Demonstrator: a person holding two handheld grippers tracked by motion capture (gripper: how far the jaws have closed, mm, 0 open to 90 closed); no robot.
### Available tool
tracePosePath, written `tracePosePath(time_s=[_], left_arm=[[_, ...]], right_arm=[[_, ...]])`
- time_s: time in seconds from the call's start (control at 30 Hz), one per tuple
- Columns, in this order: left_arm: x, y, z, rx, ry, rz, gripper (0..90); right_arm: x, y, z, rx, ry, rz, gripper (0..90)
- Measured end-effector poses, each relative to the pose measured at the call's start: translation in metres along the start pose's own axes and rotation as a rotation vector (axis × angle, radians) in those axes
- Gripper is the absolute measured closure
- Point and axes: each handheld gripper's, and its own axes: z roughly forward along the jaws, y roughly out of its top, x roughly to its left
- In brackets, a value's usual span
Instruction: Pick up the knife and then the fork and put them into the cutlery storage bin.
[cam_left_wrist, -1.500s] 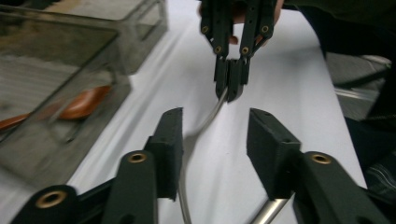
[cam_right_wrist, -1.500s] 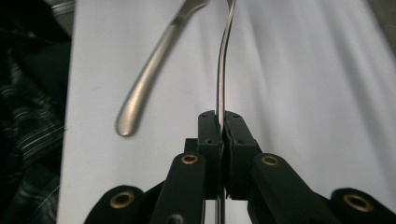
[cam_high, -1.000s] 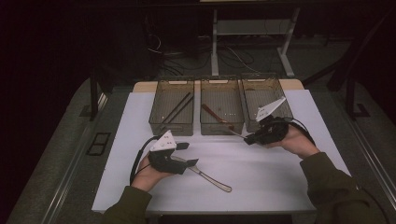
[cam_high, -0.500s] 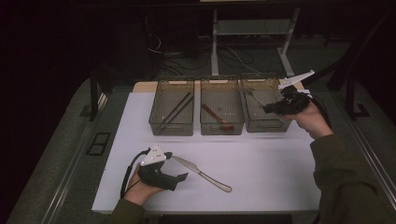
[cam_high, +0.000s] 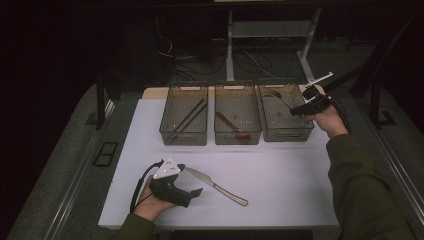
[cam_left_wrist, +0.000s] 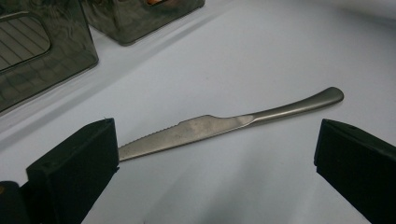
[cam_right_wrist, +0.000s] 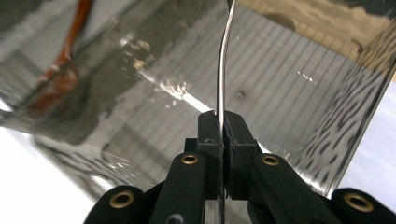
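Right claw (cam_high: 295, 109) holds a spoon (cam_high: 278, 97) over the right bin (cam_high: 285, 131).

Black chopsticks (cam_high: 190, 115) in left bin (cam_high: 183, 138), reddish spoon (cam_high: 232, 125) in middle bin (cam_high: 237, 137)

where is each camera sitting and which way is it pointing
High view: above the person's side, facing forward and down on the white table; both forearms and hands show.
Left gripper view: on the left claw, low over the table, looking along its open jaws at the knife.
Right gripper view: on the right claw, shut on a thin metal handle, facing the right bin.
Shared: the knife lies in the high and left gripper views.
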Motion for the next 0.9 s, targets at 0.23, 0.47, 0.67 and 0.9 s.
tracePosePath(time_s=[0.23, 0.47, 0.67, 0.9], left_arm=[[0.001, 0.0, 0.0, -0.003, -0.002, -0.002, 0.0], [0.001, 0.0, 0.0, -0.001, -0.003, 0.003, 0.0], [0.003, 0.002, 0.0, 0.015, -0.012, 0.021, 5.2], [0.002, 0.007, 0.003, 0.047, -0.061, 0.042, 37.4]], right_arm=[[-0.003, -0.003, 0.008, 0.029, -0.012, 0.016, 85.6], [-0.004, -0.007, 0.008, -0.01, -0.017, 0.025, 65.2], [0.003, -0.012, -0.013, -0.128, 0.046, 0.053, 47.6], [0.032, -0.029, -0.03, -0.199, 0.117, 0.0, 36.6]])
